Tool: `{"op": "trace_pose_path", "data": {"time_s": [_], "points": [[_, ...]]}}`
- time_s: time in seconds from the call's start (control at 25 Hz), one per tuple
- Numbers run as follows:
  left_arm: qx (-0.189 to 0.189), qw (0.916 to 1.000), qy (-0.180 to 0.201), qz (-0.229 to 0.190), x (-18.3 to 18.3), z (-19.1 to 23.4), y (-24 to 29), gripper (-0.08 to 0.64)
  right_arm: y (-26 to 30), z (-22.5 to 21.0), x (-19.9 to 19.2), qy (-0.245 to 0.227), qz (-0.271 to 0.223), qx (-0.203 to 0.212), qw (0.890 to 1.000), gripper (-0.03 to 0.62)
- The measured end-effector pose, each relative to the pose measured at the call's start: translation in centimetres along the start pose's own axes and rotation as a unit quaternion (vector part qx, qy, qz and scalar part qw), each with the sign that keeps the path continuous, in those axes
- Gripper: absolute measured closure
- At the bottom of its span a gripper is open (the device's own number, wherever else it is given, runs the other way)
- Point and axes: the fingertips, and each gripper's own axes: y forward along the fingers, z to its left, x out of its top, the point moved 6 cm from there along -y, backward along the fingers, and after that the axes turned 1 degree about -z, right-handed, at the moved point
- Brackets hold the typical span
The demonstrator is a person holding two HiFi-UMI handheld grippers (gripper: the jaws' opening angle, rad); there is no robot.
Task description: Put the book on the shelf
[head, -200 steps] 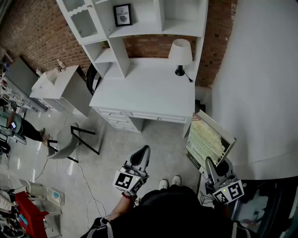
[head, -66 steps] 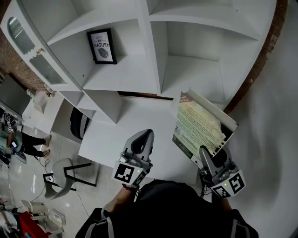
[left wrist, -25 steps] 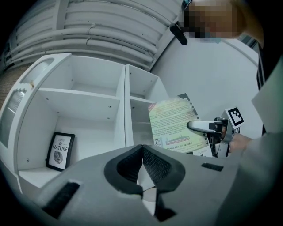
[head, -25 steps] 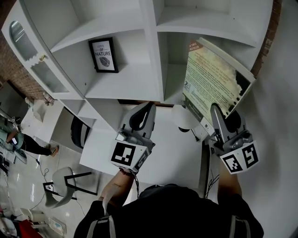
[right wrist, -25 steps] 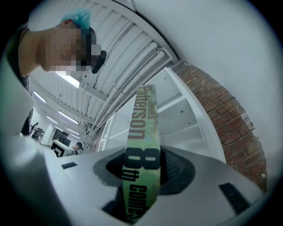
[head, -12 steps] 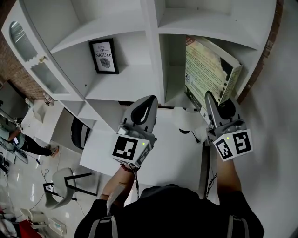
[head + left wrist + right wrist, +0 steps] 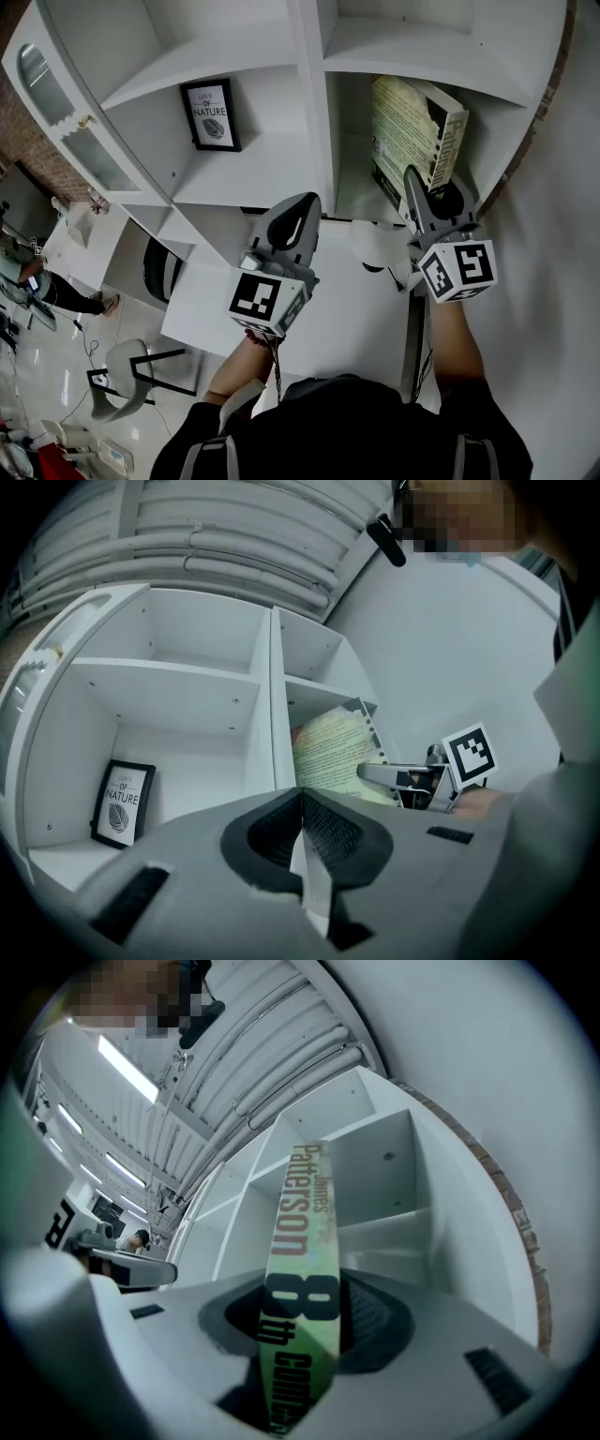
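Note:
The book [image 7: 412,131], with a pale green cover and a green spine, stands tilted inside the right compartment of the white shelf unit [image 7: 314,112]. My right gripper [image 7: 419,199] is shut on its lower end. In the right gripper view the spine [image 7: 305,1260] runs up between the jaws of the right gripper [image 7: 305,1326]. My left gripper [image 7: 292,217] hangs shut and holding nothing in front of the shelf's upright divider. From the left gripper [image 7: 302,841] I see the book [image 7: 328,757] and the right gripper [image 7: 398,778] at the right compartment.
A framed print [image 7: 211,114] stands in the left compartment. Below the shelves lies a white desk top [image 7: 328,323] with a white lamp [image 7: 375,248] partly behind my right gripper. A white wall [image 7: 553,234] runs close on the right. A chair [image 7: 127,361] stands on the floor at lower left.
The right gripper has carried the book up and forward into the right compartment, turning its spine toward me. The left gripper has barely moved.

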Motion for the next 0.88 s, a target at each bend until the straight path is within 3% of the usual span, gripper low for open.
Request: {"op": "trace_pose_path", "data": {"time_s": [0.28,0.88], "points": [[-0.013,0.9998,0.014,-0.006,-0.1,-0.4,1.0,0.541,2.2,0.4,-0.8,-0.007,0.004,-0.008,1.000,0.430],[-0.015,0.9999,0.003,-0.001,-0.7,-0.2,1.5,0.541,6.3,0.8,-3.5,-0.042,0.026,-0.063,0.997,0.430]]}}
